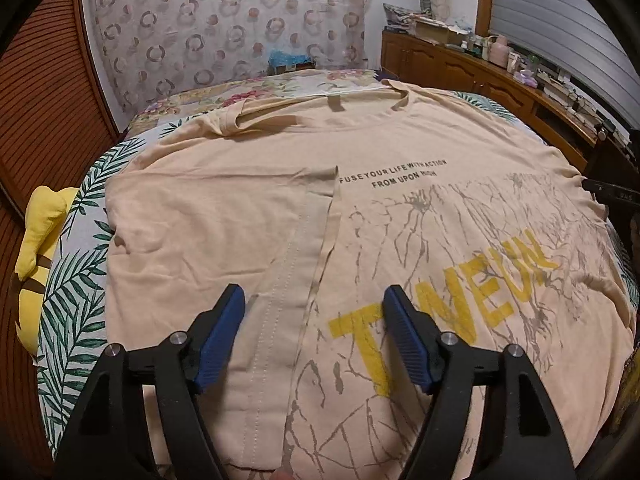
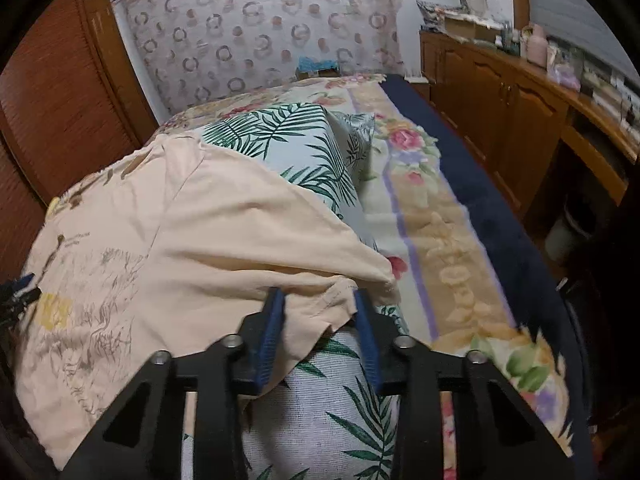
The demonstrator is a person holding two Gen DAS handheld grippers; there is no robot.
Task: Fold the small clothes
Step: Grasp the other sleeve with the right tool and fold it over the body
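Left hand-held gripper: jaws spread wide, nothing between the blue pads; it hovers above the shirt. Directly under the gap lies the folded-over left sleeve, its stitched hem running up the cloth toward the printed text. Judgement: the sleeve sits where a first fold would put it, so this hand has nothing to hold and waits clear of the fabric.

Right hand-held gripper: jaws narrowed around the hem of the right sleeve. The cloth edge sits between the blue pads and bunches there, which reads as a pinch on the sleeve, though a small gap shows beside the right-hand pad. Gripping at the hem corner gives control of the whole sleeve for a fold inward.

T-shirt: peach, printed side up, yellow lettering and grey crack pattern, spread flat on a leaf-print pillow that lies on the bed. Collar points away from the cameras. In the right wrist view the right sleeve hangs off the pillow edge onto the floral blanket.

Surroundings: yellow plush toy at the bed's left edge, wooden cabinet along the right wall; both well apart from the shirt.

Stage, as judged: left sleeve folded, right sleeve next.
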